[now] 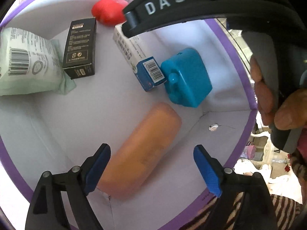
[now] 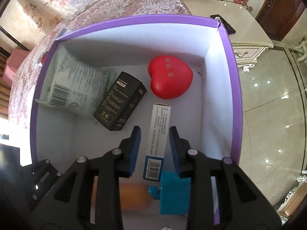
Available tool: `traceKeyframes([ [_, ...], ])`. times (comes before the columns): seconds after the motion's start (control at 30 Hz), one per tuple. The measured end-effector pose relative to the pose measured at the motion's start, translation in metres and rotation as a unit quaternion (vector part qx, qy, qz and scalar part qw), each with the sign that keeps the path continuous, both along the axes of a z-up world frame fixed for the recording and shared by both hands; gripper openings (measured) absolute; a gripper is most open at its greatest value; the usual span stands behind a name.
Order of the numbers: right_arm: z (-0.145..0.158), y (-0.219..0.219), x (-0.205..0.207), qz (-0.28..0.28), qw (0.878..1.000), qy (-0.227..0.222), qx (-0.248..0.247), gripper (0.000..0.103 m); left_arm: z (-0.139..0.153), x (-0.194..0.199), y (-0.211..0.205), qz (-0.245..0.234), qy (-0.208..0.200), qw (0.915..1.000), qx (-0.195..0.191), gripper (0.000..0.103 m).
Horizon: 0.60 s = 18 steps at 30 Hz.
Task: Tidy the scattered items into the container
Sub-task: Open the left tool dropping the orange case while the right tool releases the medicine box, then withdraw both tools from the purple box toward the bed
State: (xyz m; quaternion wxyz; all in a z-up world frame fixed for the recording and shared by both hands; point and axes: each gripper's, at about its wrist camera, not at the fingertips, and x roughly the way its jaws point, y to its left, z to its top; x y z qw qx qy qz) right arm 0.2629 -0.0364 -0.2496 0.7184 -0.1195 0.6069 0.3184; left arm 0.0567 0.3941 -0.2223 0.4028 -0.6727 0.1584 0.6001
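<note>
A purple box with white inside [image 1: 240, 61] [image 2: 134, 20] holds a red heart [image 2: 169, 76] [image 1: 108, 10], a black carton [image 2: 120, 103] [image 1: 80, 47], a green wipes pack [image 2: 74, 82] [image 1: 25, 61], a white-and-blue carton [image 2: 157, 134] [image 1: 140, 61], a teal block [image 1: 187, 77] [image 2: 173, 193] and an orange case [image 1: 142, 149] [image 2: 134, 195]. My left gripper [image 1: 151, 164] is open above the orange case. My right gripper [image 2: 154, 149] is open, its fingers either side of the white-and-blue carton and apart from it.
The box stands on a floral bedspread [image 2: 107, 5]. A cream bedside cabinet [image 2: 245, 46] stands to the right on a glossy tiled floor [image 2: 272, 95]. The right gripper's body and the person's fingers [image 1: 264, 95] cross the left wrist view's upper right.
</note>
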Motion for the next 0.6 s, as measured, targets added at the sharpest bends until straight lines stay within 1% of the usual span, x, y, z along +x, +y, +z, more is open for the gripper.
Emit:
traceKeyframes([
  [0.03,0.002,-0.001,0.000,-0.002,1.000,0.002,0.006,0.044,0.003,0.001,-0.001,-0.001,0.001,1.0000,0.005,0.092],
  [0.1,0.008,-0.004,-0.001,-0.005,1.000,0.001,0.021,0.050,0.011,0.004,-0.004,-0.004,0.004,0.9998,0.021,0.102],
  [0.13,0.012,-0.005,-0.001,-0.007,1.000,-0.004,0.026,0.052,0.015,0.006,-0.005,-0.007,0.008,0.9995,0.028,0.103],
  [0.27,0.031,-0.010,-0.005,-0.018,0.999,-0.018,0.049,0.055,0.033,0.012,-0.011,-0.017,0.031,0.9981,0.051,0.103],
  [0.33,0.038,-0.002,-0.010,-0.022,0.998,-0.027,0.056,0.057,0.041,0.013,-0.015,-0.016,0.039,0.9972,0.061,0.103],
  [0.43,0.052,0.002,-0.017,-0.029,0.997,-0.035,0.065,0.061,0.050,0.000,-0.022,-0.008,0.054,0.9959,0.072,0.103],
  [0.5,0.059,0.007,-0.019,-0.033,0.996,-0.039,0.072,0.061,0.056,-0.008,-0.026,-0.003,0.064,0.9948,0.079,0.103],
  [0.57,0.067,0.011,-0.020,-0.037,0.995,-0.044,0.079,0.061,0.061,-0.025,-0.018,0.002,0.077,0.9936,0.082,0.103],
  [0.6,0.071,0.015,-0.022,-0.038,0.995,-0.047,0.082,0.061,0.073,-0.025,-0.025,0.007,0.087,0.9923,0.087,0.103],
])
